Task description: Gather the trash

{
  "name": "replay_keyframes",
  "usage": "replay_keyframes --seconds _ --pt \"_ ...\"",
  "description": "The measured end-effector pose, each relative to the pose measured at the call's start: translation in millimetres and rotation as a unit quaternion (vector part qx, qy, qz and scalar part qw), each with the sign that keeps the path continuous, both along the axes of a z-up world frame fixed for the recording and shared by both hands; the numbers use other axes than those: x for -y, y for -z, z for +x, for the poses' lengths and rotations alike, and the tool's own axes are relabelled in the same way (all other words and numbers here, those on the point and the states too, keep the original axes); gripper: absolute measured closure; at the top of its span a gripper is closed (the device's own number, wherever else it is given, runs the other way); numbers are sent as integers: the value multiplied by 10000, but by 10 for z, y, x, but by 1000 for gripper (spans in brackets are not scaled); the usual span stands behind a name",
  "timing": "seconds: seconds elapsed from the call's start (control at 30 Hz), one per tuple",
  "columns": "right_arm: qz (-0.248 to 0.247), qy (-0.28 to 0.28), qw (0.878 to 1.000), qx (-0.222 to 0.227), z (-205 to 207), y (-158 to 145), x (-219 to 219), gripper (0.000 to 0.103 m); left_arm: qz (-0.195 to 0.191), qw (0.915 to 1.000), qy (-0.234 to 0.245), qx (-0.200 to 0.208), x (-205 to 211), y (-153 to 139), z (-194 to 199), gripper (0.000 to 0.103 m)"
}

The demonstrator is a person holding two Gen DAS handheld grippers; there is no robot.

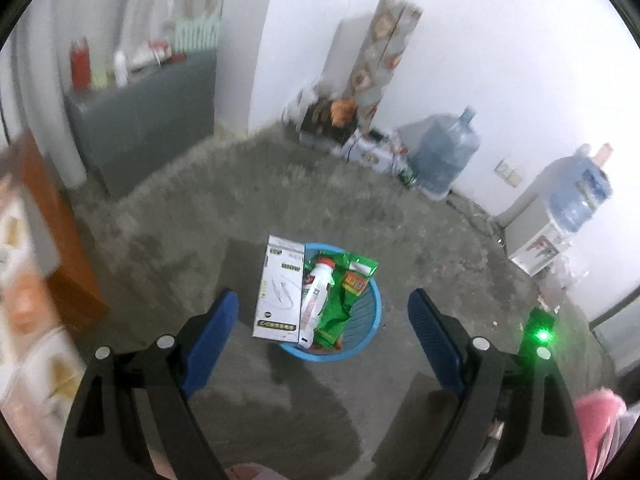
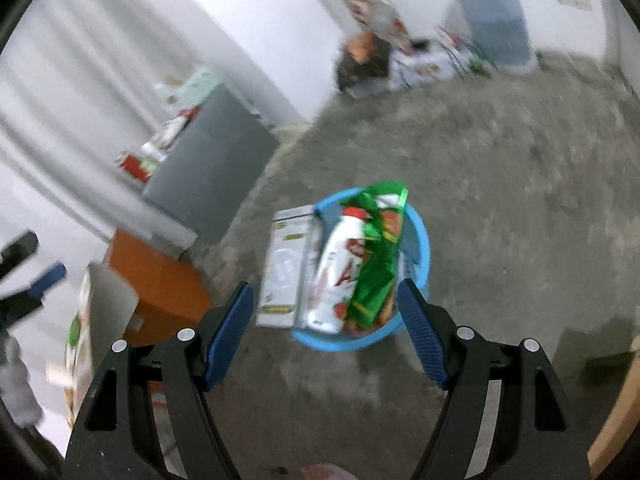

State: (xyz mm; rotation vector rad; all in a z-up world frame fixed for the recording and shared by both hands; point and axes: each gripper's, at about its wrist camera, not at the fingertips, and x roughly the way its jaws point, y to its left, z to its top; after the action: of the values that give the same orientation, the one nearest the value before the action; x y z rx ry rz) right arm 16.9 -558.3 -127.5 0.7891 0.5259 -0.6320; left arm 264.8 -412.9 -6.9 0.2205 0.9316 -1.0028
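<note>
Floor: bare grey concrete stretching ahead of both grippers, with clutter along the far wall, well beyond the work.
Basket: small blue plastic bin standing on the floor, ahead of and below both grippers, seen between the fingers in each wrist view; it looks crammed.
White box: flat printed carton, the largest piece, propped upright against the basket's left rim; from the right wrist view much of it seems to sit outside the rim, though I cannot tell for sure.
Green wrapper: crumpled snack bag lying on the right side of the load, its end poking above the far rim.
Bottle: white drink bottle with a red cap, wedged between box and wrapper, cap toward the far side.
Left gripper: fingers spread wide, nothing between the blue pads, above the basket and clear of it.
Right gripper: likewise spread and empty, framing the basket without touching.
Stage: trash appears collected; no loose pieces show near the basket.
Risk: the overfull load is top-heavy, so a nudge to the rim could tip the box out or topple the light basket.
Risk: both views are blurred, so judging clearance from the rim is unreliable.
</note>
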Motion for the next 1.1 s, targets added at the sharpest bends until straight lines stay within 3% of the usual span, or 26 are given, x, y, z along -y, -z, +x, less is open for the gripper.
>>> replay_keyframes --seconds 0.1,0.17,0.3,0.47,0.6,0.7,0.87,1.0,1.03,1.1 --pt "-673 -204 9975 91 -123 -407 -464 22 -290 9991 -80 308 -594 -425 -348 12" --pt "-1255 -342 9914 152 -212 -710 -867 7 -491 9976 -245 418 -982 -606 -560 6" --pt "-1882 -736 9791 234 -287 -1038 -1494 7 -910 9920 -731 487 -1783 -773 -942 6" --pt "-2087 -1397 9671 411 -240 -1219 -2103 7 -785 9810 -1655 641 -2587 -686 -1438 6" --pt "-2403 -1777 9533 428 -182 -1348 -2528 7 -662 9613 -2570 734 -3141 -563 -1780 6" --pt "-2622 -2007 9435 261 -132 -1384 -2779 7 -469 9379 -3398 513 -3469 -373 -2005 6" --pt "-2759 -2196 9358 -29 -112 -1356 -3029 7 54 9192 -3902 525 -3676 -145 -2225 6" --pt "-2942 -2234 9292 -122 -192 -1378 -3218 7 447 8934 -4395 811 -3787 -74 -2309 6" --pt "-2973 -2238 9280 -161 -211 -1371 -3258 7 496 8911 -4420 900 -3799 -68 -2316 6" --pt "-2971 -2276 9269 -296 -238 -1351 -3315 7 549 8943 -4304 1094 -3786 -112 -2357 6"
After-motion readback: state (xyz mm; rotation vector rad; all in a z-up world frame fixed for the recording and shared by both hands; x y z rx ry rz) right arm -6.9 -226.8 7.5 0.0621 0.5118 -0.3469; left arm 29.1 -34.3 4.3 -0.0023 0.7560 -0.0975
